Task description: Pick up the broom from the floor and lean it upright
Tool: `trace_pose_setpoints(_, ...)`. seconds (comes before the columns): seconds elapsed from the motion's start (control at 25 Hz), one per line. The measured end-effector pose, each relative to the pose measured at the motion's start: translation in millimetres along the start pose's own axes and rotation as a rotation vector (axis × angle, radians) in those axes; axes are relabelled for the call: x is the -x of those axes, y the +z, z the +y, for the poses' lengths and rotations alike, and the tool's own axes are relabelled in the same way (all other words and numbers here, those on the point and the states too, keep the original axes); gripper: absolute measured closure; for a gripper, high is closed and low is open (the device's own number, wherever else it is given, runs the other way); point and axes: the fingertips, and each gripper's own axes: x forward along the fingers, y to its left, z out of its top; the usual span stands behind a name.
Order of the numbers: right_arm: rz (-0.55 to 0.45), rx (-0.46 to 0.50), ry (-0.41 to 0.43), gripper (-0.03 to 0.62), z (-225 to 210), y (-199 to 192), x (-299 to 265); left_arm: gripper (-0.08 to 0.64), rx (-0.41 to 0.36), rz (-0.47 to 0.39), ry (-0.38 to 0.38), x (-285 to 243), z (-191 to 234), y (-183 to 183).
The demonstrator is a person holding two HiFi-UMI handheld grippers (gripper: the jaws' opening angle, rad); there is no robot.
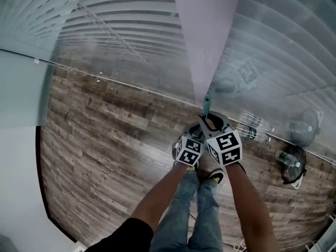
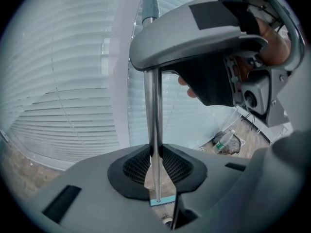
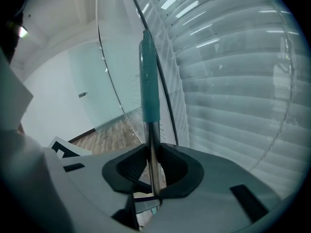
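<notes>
The broom stands nearly upright in front of me, close to a pale pillar (image 1: 207,30). Its teal grip (image 1: 206,105) rises just above both grippers. My left gripper (image 1: 190,140) is shut on the bare metal handle (image 2: 155,130), the pads pressing it from both sides, and the teal broom head (image 2: 163,201) shows far below. My right gripper (image 1: 215,124) is shut on the same handle (image 3: 152,169) higher up, just under the teal grip (image 3: 148,81). In the left gripper view the right gripper (image 2: 204,47) sits directly above on the handle.
Window blinds (image 1: 121,14) run along the wall behind the pillar. A green plastic bottle (image 1: 290,161) lies in a dark bag by the wall at right, beside a wire rack (image 1: 251,125) and a grey object (image 1: 304,127). Wood floor (image 1: 105,140) spreads to the left.
</notes>
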Motion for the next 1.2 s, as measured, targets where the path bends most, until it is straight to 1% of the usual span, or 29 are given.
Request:
trace_pose_setpoints(0.16, -0.008, -0.033, 0.008, 0.499, 2, 0, 2, 0.472, 0.007, 0.015, -0.010, 5, -1, -2)
trace_pose_setpoints(0.28, -0.006, -0.063, 0.011, 0.499, 5, -5, 1, 0.472, 0.001, 0.044, -0.018, 10, 1, -11)
trace_pose_setpoints(0.4, 0.003, -0.079, 0.006, 0.499, 5, -12, 0, 0.472, -0.016, 0.043, -0.005, 11, 5, -18)
trace_pose_setpoints(0.52, 0.010, -0.077, -0.008, 0.499, 3, -11, -2, 0.472, -0.006, 0.029, 0.011, 8, 9, -18)
trace_pose_setpoints(0.64, 0.027, -0.064, -0.015, 0.499, 2, -12, -4, 0.472, -0.019, 0.041, 0.006, 5, 9, -17)
trace_pose_setpoints(0.8, 0.041, -0.057, -0.004, 0.499, -1, -11, -11, 0.472, -0.032, 0.053, -0.001, -1, 14, -14)
trace_pose_setpoints(0.96, 0.050, -0.047, 0.001, 0.499, 1, -9, -16, 0.472, -0.031, 0.057, -0.003, -1, 18, -15)
trace_pose_setpoints(1.2, 0.046, -0.059, 0.007, 0.499, -1, -9, -17, 0.472, -0.025, 0.049, -0.014, -3, 18, -14)
